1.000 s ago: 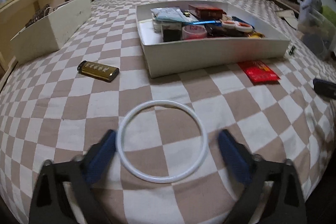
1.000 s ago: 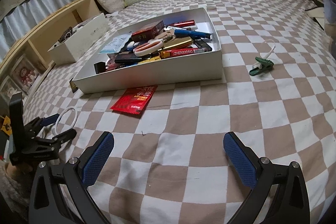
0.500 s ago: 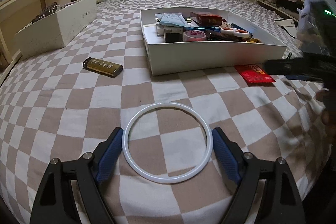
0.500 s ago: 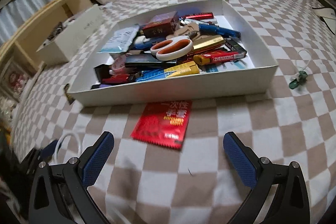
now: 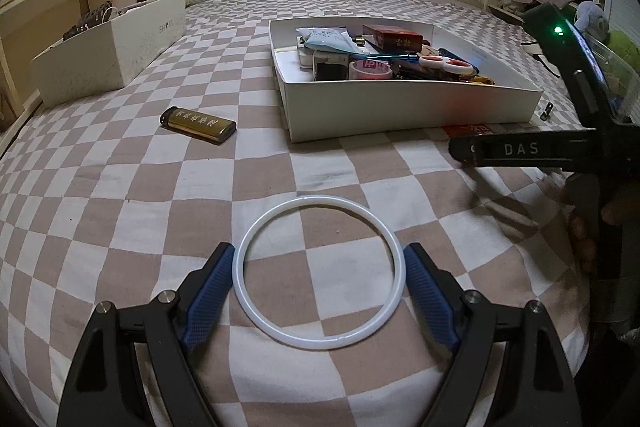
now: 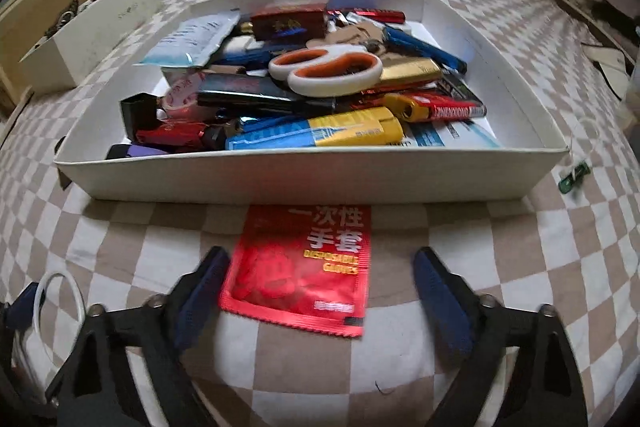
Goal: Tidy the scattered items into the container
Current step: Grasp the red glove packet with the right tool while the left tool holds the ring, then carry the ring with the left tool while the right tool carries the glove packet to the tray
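A white plastic ring (image 5: 318,271) lies flat on the checkered bed; it also shows in the right wrist view (image 6: 60,307). My left gripper (image 5: 318,287) straddles the ring, its blue pads just outside the rim on each side, jaws open. A red glove packet (image 6: 298,267) lies just in front of the white tray (image 6: 312,179), which is full of small items. My right gripper (image 6: 316,291) is open with the packet between its fingers; its left finger is beside the packet's edge. A gold lighter (image 5: 198,125) lies left of the tray (image 5: 408,111).
A second white box (image 5: 108,47) stands at the far left by a wooden shelf. A green clip (image 6: 574,177) lies right of the tray. The right gripper's body (image 5: 560,147) fills the right side of the left wrist view.
My left jaws have narrowed toward the ring. My right gripper has moved forward and down over the red packet, close to the tray's front wall.
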